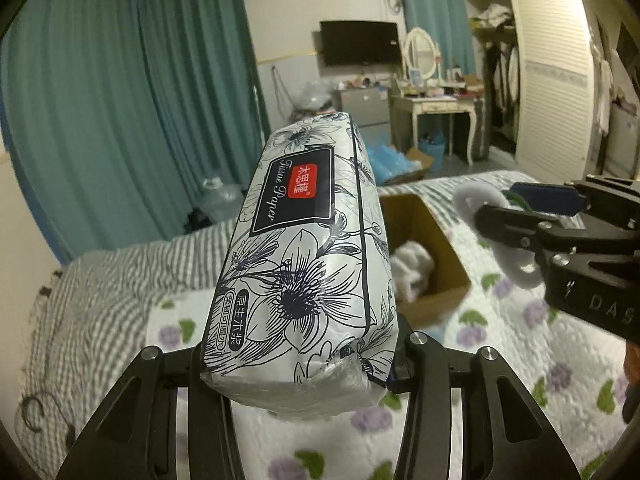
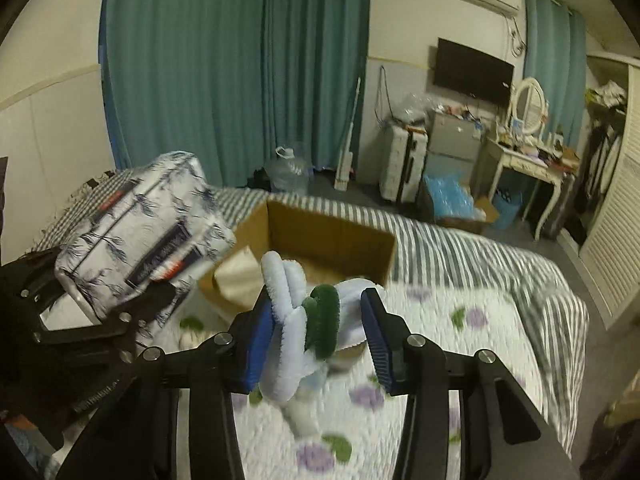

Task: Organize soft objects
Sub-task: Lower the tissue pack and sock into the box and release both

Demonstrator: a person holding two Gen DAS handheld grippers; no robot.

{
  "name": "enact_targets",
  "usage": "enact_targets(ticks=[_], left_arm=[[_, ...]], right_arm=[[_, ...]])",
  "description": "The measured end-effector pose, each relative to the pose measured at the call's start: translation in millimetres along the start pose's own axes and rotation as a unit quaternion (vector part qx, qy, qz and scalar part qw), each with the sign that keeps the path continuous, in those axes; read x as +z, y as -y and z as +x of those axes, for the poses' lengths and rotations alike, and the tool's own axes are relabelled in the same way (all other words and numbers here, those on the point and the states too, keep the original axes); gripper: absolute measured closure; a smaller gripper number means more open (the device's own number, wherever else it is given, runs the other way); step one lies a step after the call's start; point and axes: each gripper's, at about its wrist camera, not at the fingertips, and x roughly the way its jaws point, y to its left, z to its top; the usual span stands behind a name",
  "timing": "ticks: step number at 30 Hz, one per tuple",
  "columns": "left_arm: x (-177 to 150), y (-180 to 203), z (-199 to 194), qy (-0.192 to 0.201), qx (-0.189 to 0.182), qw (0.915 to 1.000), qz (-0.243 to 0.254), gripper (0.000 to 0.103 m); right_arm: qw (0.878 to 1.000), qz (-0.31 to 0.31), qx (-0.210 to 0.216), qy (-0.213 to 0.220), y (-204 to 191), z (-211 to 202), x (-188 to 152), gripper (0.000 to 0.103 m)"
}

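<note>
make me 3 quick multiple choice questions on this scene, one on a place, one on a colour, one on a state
1. Where is the cardboard box?
A. on the bed
B. on the dressing table
C. on the floor

2. What colour is the loop in the white fuzzy toy?
A. red
B. green
C. yellow

3. What state is the tissue paper pack in?
A. lying in the box
B. lying on the quilt
C. held by the left gripper

Answers:
1 A, it sits on the striped bed sheet.
2 B, a dark green loop shows.
3 C, fingers clamp its near end.

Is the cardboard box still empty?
No: in the left wrist view a white fluffy item already lies inside the cardboard box on the bed.
</note>
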Motion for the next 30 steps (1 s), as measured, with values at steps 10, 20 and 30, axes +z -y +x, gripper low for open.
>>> enact_targets(ticks=[10,20,30], left_arm=[[32.0,-0.8,95.6,-0.031,0.009,0.9994,0.01,0.059],[22.5,9.6,136.2,-0.038,0.034,0.997,0.058,0.043],[39.8,-4.8,75.7,0.031,0.083,0.9949,0.048,0.011]], right_arm=[[0.999,-0.002,0.011,-0.031,12.9,107.7,45.7,0.078],[0.999,0.01,0.005,-0.048,31.9,178.2,27.8,0.04],[0.999,0.042,-0.025,-0.009,50.0,132.4,37.2,0.006]])
